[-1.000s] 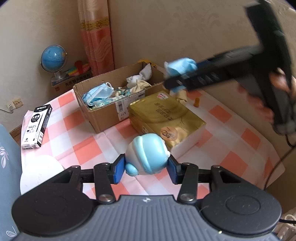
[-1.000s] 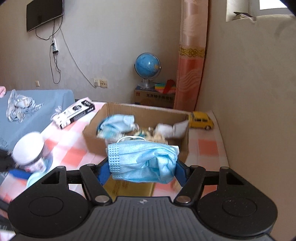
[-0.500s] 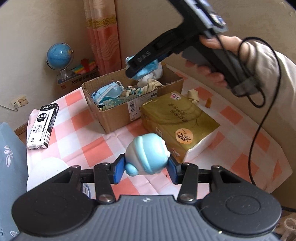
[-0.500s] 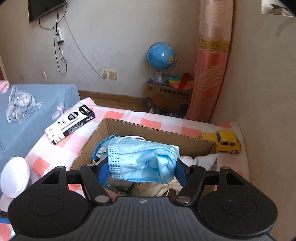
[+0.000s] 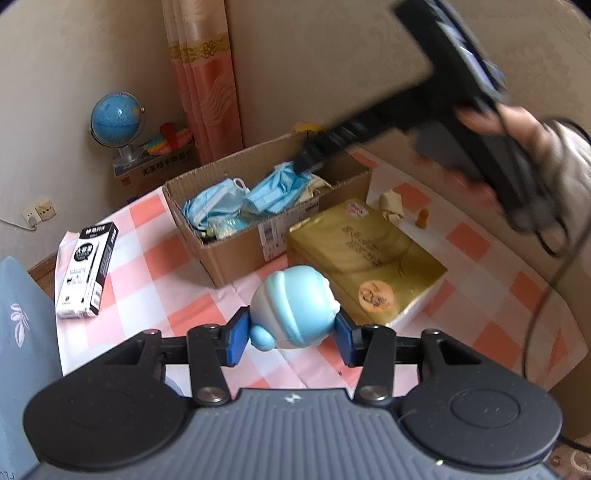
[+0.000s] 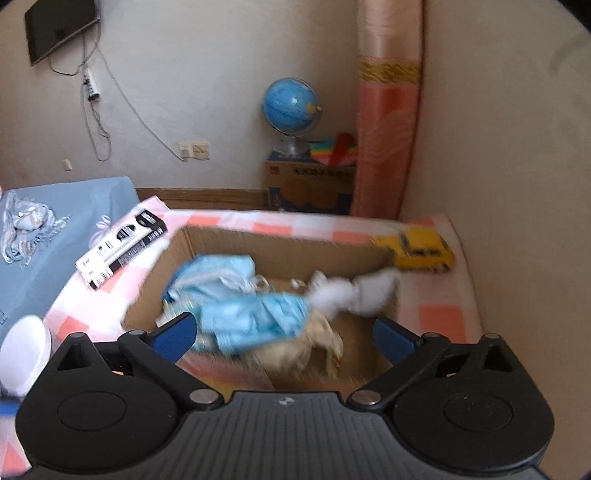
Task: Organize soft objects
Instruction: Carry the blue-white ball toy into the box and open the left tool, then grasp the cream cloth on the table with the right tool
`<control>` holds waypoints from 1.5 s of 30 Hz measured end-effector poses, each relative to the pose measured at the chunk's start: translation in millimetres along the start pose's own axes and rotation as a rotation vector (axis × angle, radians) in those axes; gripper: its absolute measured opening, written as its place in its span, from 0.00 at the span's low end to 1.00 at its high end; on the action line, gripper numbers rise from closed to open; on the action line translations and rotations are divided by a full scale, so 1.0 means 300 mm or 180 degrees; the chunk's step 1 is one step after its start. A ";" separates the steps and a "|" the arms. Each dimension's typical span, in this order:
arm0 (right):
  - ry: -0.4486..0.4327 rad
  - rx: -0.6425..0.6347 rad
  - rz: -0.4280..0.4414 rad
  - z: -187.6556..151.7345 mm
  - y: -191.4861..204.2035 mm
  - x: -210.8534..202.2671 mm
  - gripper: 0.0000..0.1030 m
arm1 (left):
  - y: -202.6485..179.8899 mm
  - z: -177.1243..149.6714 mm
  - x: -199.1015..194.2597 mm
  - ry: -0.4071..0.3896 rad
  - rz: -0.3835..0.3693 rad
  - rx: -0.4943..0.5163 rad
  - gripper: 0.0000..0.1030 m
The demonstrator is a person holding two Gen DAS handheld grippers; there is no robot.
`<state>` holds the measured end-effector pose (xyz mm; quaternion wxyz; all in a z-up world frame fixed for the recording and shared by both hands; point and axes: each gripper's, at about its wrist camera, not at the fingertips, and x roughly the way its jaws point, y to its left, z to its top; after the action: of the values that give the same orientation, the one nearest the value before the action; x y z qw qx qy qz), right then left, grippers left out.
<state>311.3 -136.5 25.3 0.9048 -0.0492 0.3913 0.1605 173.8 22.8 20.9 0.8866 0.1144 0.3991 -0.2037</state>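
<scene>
Two grippers, each hand-held. Left gripper (image 5: pixel 291 334): blue pads pinching one soft blue-and-white toy (image 5: pixel 293 308) from both sides, above the checked tablecloth (image 5: pixel 155 280) near its front edge. Right gripper (image 6: pixel 282 332): jaws just opened wide, pads spread and touching nothing; one blue face mask (image 6: pixel 258 317) loose between and below them, inside the cardboard box (image 6: pixel 280 251).

Counted in the box: two blue masks, the second mask (image 6: pixel 210 273) toward the box's left wall; one white cloth (image 6: pixel 354 291) by the right wall; one beige cloth (image 6: pixel 295 350) at the near wall.

On the table outside the box: one gold tissue pack (image 5: pixel 365 266) just beside the box's near right corner, one black-and-white pen box (image 5: pixel 86 269) near the left edge, one yellow toy car (image 6: pixel 421 249) at the far right corner, one beige scrap (image 5: pixel 391 205) and one small orange piece (image 5: pixel 422 218) toward the right edge.

Left wrist view only: tissue pack, scrap, orange piece, and the right gripper seen from outside with the hand (image 5: pixel 517 158) gripping it. Right wrist view only: the toy car in full, a white round lid (image 6: pixel 24 354), a wall screen (image 6: pixel 59 31). Both views: one globe (image 5: pixel 117 120).

Hard to read: right-hand view motion-blurred, smearing the released mask's outline; small items under the masks indistinct; lid cut off at the frame edge.
</scene>
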 end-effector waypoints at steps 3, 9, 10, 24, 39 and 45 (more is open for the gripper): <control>0.0052 0.0034 -0.0165 -0.063 -0.013 -0.049 1.00 | 0.005 0.035 0.011 0.0013 0.0018 0.0029 0.45; 0.0041 0.0111 -0.0330 -0.192 -0.007 -0.166 1.00 | 0.034 0.149 0.057 0.0034 0.0033 0.0028 0.46; 0.0028 0.0116 -0.0344 -0.209 -0.002 -0.181 1.00 | 0.044 0.176 0.070 0.0043 0.0031 -0.0008 0.46; -0.0123 0.0278 -0.0349 -0.363 -0.002 -0.322 1.00 | 0.091 0.508 0.345 0.0176 0.0177 -0.0018 0.46; -0.0130 0.0323 -0.0401 -0.402 -0.051 -0.338 1.00 | 0.008 0.495 0.272 -0.0090 0.0370 0.0024 0.91; -0.0180 0.0361 -0.0506 -0.430 -0.059 -0.365 1.00 | -0.066 0.391 0.146 -0.0195 0.0381 0.0092 0.94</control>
<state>157.5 -208.5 15.1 0.9267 -0.0242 0.3690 0.0671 268.7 -49.6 63.9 0.9073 0.1446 0.3613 -0.1594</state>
